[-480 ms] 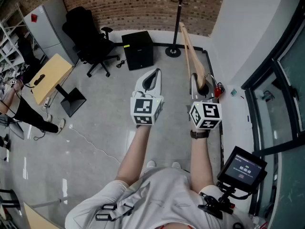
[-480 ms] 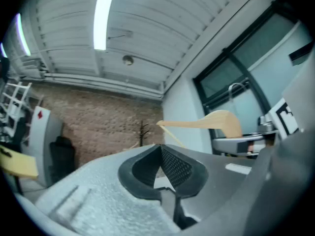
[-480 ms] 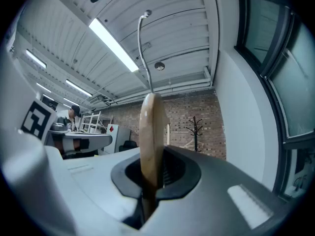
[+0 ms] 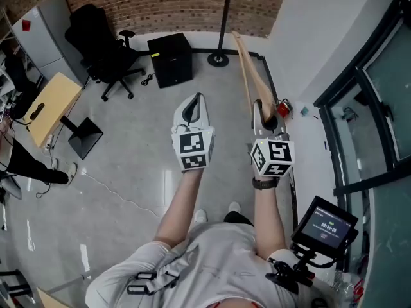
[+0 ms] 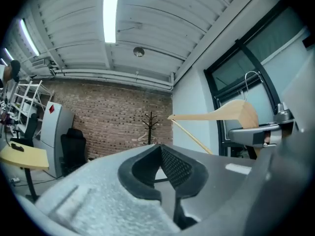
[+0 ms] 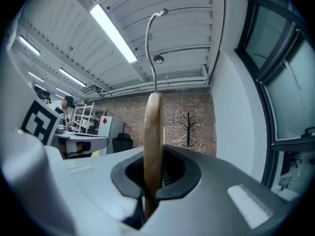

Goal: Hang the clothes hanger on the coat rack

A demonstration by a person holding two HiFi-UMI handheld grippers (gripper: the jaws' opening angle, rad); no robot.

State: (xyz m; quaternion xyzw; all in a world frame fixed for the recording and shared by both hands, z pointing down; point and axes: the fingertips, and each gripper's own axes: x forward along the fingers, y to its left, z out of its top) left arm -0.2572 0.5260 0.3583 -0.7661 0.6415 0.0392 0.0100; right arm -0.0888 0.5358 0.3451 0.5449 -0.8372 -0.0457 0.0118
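A wooden clothes hanger (image 4: 248, 69) with a metal hook (image 6: 150, 38) is held upright in my right gripper (image 4: 264, 115), whose jaws are shut on the hanger's body (image 6: 153, 136). My left gripper (image 4: 192, 110) is level beside it, to the left, shut with nothing in it (image 5: 170, 181). From the left gripper view the hanger (image 5: 221, 114) shows side-on at the right. The black coat rack (image 4: 223, 18) stands ahead by the brick wall. It appears small in both gripper views (image 5: 150, 127) (image 6: 188, 127), and a pale hanger (image 6: 186, 140) hangs on it.
A black box (image 4: 170, 59), a black office chair (image 4: 96, 40) and a wooden desk (image 4: 51, 104) stand at the left. A person (image 4: 19, 159) is at the far left. A white wall and glass panels (image 4: 385, 108) run along the right. A small screen (image 4: 324, 223) sits at lower right.
The room has slid slightly left in the head view. Both grippers keep their pose side by side, and the right one still holds the hanger.
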